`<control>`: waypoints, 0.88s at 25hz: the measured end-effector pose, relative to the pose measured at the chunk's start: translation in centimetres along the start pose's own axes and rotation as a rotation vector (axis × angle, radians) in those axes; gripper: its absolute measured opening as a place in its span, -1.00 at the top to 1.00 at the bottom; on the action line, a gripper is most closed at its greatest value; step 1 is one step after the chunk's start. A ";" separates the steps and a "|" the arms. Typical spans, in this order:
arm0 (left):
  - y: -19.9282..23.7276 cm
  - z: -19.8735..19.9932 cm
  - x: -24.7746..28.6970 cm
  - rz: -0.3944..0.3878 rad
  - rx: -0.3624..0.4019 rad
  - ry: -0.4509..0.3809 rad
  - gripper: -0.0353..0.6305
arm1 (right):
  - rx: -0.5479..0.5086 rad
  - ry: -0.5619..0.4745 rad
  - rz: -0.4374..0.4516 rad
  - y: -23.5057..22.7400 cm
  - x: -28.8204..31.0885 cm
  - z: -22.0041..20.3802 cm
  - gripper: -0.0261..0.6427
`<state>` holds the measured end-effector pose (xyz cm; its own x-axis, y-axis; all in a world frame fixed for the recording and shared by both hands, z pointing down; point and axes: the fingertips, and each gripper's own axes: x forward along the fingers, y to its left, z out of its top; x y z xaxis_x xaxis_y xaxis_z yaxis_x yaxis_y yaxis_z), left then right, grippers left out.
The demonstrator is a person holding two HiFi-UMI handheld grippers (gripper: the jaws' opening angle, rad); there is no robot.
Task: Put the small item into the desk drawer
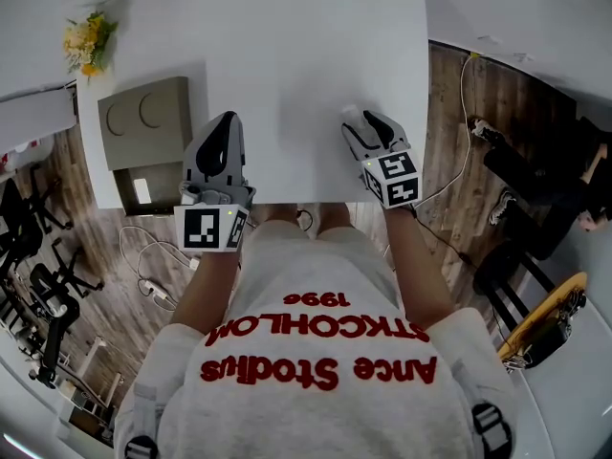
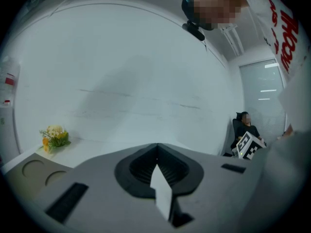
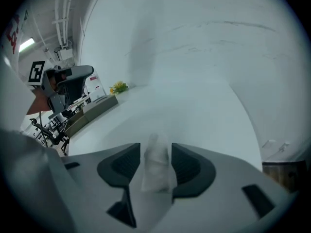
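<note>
Overhead, a person works two hand-held grippers at a white desk

Seen from above, a person in a grey sweatshirt with red lettering is at the front edge of a white desk (image 1: 287, 46), one gripper in each hand. The right gripper (image 1: 367, 122) reaches over the desk's front right part, tipped downward. Its jaws stand wide apart. The small item (image 3: 156, 165), a pale, cloudy white piece, appears to rest on the desk between them, and the pads do not seem to squeeze it. The left gripper (image 1: 227, 122) is over the desk's front edge, left of the middle. Its jaws are closed together with nothing between them. At the desk's left side sits a tan box (image 1: 143, 122) with two round outlines on top. A bunch of yellow flowers (image 1: 88, 41) lies at the desk's far left corner. Beyond the desk's right side, over the wooden floor (image 1: 449, 142), another person (image 1: 550, 194) sits.
</note>
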<state>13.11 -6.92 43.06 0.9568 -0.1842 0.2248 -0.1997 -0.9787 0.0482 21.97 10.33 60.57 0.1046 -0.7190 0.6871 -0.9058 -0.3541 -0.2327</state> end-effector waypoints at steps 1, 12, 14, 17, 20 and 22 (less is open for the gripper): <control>0.0 0.0 0.1 0.000 -0.001 0.000 0.87 | 0.002 0.016 0.004 0.0 0.1 -0.3 0.35; 0.7 1.1 0.3 0.001 0.004 -0.030 0.87 | 0.061 -0.141 -0.009 -0.5 -1.9 3.1 0.50; 0.7 2.0 0.4 0.000 0.009 -0.049 0.87 | 0.099 -0.209 -0.016 -1.0 -3.0 4.7 0.50; 0.7 3.2 0.5 -0.006 0.023 -0.073 0.87 | 0.148 -0.320 -0.034 -1.6 -5.3 7.4 0.50; 0.4 4.8 0.8 -0.023 0.036 -0.112 0.87 | 0.130 -0.438 -0.070 -2.3 -8.2 10.5 0.50; 0.1 6.1 0.8 -0.024 0.045 -0.142 0.87 | 0.112 -0.511 -0.092 -2.5 -10.6 12.5 0.50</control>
<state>15.17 -7.75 37.29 0.9822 -0.1681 0.0837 -0.1693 -0.9855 0.0071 28.29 11.38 45.28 0.3939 -0.8717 0.2916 -0.8368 -0.4714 -0.2786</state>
